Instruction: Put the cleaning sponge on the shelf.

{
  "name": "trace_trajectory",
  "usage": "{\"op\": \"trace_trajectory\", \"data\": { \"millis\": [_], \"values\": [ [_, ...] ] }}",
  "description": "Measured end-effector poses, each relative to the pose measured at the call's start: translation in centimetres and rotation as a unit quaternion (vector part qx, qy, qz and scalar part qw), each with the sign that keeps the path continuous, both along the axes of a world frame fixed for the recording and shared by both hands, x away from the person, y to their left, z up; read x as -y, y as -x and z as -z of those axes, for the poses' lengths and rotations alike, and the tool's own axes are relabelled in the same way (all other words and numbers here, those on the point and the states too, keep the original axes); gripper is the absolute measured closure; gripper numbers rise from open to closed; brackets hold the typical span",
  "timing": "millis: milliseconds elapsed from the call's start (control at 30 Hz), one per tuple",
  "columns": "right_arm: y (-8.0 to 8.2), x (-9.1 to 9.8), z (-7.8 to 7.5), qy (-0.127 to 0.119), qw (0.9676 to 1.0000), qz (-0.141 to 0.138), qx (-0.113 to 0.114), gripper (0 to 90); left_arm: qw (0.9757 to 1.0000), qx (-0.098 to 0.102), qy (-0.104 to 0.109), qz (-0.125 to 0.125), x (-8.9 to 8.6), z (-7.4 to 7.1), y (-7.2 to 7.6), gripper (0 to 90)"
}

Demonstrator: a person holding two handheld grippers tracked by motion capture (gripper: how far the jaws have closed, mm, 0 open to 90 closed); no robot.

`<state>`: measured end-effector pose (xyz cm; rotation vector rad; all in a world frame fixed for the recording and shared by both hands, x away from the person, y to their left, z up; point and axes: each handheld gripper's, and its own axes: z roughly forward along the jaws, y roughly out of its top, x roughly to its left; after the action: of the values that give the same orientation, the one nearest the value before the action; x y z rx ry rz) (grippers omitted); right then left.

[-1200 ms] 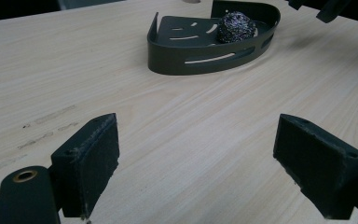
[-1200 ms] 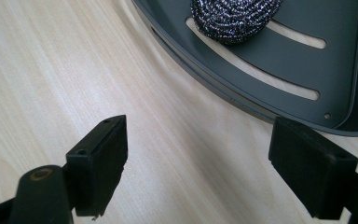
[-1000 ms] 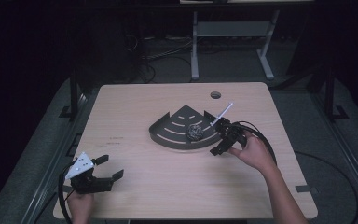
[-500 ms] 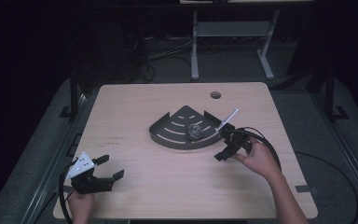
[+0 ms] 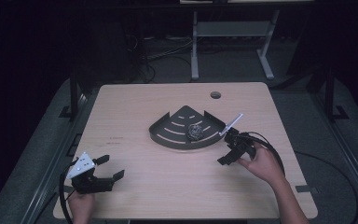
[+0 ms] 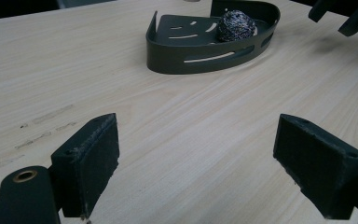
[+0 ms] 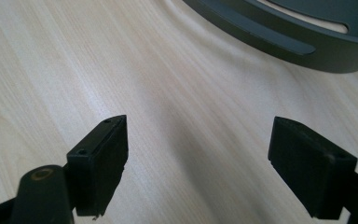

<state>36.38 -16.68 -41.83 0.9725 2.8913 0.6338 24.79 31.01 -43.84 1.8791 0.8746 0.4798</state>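
Steel scrubber (image 5: pixel 196 131) sits in the dark corner tray (image 5: pixel 168 137), mid-table. Right gripper (image 5: pixel 227 150) has pulled back from the tray toward the person since a second ago, jaws wide and empty, over bare wood beside the tray's curved wall. Looks like the drop-off is done. Left gripper (image 5: pixel 108 167) idle at near-left, jaws wide, empty.

Bare light wooden tabletop (image 5: pixel 168 182) lies open all around; only the dark fan-shaped metal tray (image 5: pixel 168 137), with its raised slotted wall, blocks the middle.
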Motion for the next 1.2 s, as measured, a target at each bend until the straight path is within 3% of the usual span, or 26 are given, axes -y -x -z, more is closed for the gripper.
{"op": "trace_trajectory", "data": {
  "millis": [1200],
  "values": [
    [3.9, 3.4, 1.4, -0.025, 0.9994, 0.023, 0.006, 19.3, 1.0000, -0.001, -0.001, 0.000, 0.1, 0.0, 0.1, 13.7]
  ]
}}
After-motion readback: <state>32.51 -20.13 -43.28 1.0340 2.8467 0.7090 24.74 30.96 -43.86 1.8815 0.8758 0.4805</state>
